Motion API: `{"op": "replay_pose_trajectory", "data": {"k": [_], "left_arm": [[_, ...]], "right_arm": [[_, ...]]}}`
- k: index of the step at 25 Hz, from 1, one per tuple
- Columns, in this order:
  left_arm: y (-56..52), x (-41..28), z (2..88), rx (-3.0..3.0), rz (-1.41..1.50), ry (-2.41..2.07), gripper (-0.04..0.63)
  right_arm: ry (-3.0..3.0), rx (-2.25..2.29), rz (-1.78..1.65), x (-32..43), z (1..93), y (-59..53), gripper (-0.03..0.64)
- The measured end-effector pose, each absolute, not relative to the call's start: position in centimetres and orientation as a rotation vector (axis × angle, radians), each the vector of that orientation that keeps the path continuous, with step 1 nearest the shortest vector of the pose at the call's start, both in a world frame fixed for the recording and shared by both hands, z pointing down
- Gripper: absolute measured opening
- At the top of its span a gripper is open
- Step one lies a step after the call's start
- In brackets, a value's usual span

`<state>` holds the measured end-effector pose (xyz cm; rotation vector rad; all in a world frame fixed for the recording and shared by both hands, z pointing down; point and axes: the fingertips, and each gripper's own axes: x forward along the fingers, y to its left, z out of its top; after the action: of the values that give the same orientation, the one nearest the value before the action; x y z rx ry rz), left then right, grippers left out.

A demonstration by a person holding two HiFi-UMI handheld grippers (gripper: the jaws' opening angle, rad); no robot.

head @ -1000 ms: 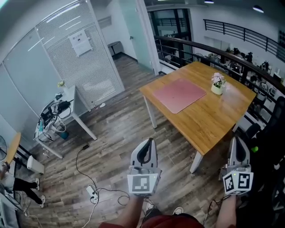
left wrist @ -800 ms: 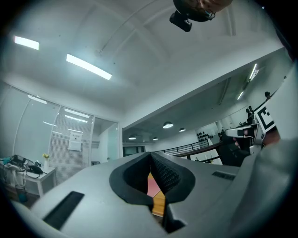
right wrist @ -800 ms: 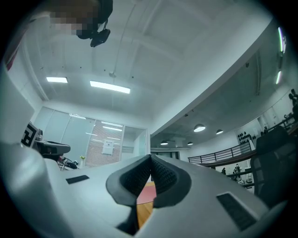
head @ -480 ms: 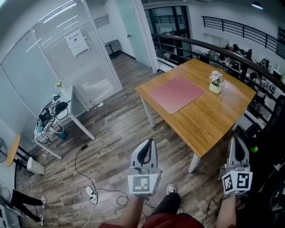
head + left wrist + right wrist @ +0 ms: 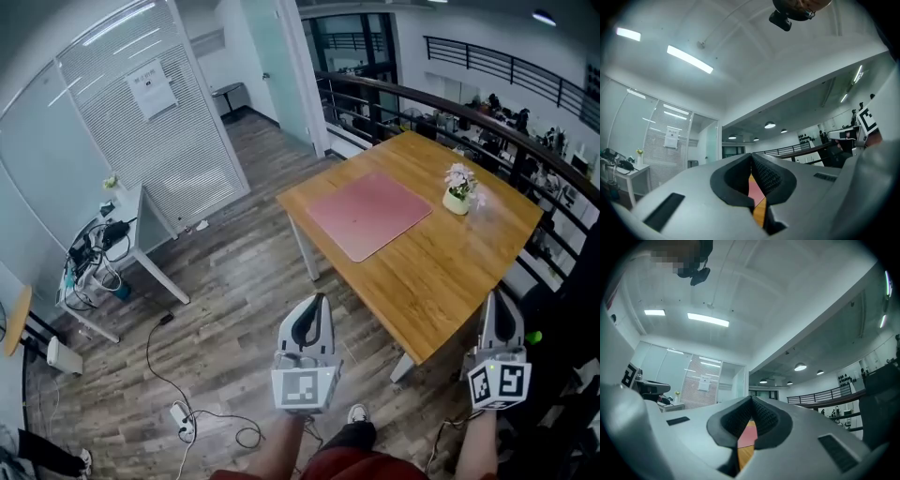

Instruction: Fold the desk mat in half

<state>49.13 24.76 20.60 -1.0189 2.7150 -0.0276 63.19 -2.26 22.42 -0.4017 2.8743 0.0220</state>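
Observation:
A pink desk mat lies flat on the wooden table, far ahead of both grippers in the head view. My left gripper is held over the floor, short of the table's near corner, shut and empty. My right gripper hangs beside the table's near right edge, also shut with nothing in it. In the left gripper view the jaws meet, and a sliver of the mat shows below them. The right gripper view has its jaws closed too, with the mat beyond.
A small pot of flowers stands on the table right of the mat. A white side desk with cables is at the left. A power strip and cord lie on the wood floor. A railing runs behind the table; a dark chair is at right.
The table and mat have come a little nearer and shifted left in the head view as the person steps forward. Both grippers stay shut and keep their places.

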Motion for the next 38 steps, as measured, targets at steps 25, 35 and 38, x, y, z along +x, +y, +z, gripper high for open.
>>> {"op": "replay_pose_trajectory", "data": {"k": [25, 35, 38], "left_arm": [[15.2, 27.4, 21.1, -1.070, 0.028, 2.739, 0.020], [6.5, 21.6, 23.0, -0.900, -0.005, 2.825, 0.020], [3.6, 19.7, 23.7, -0.864, -0.032, 2.855, 0.020]], "right_arm": [[2.915, -0.435, 0.058, 41.8, 21.8, -10.8, 0.009], [2.971, -0.278, 0.036, 33.3, 24.0, -20.5, 0.009], [2.991, -0.223, 0.036, 30.3, 24.9, -23.5, 0.009]]}}
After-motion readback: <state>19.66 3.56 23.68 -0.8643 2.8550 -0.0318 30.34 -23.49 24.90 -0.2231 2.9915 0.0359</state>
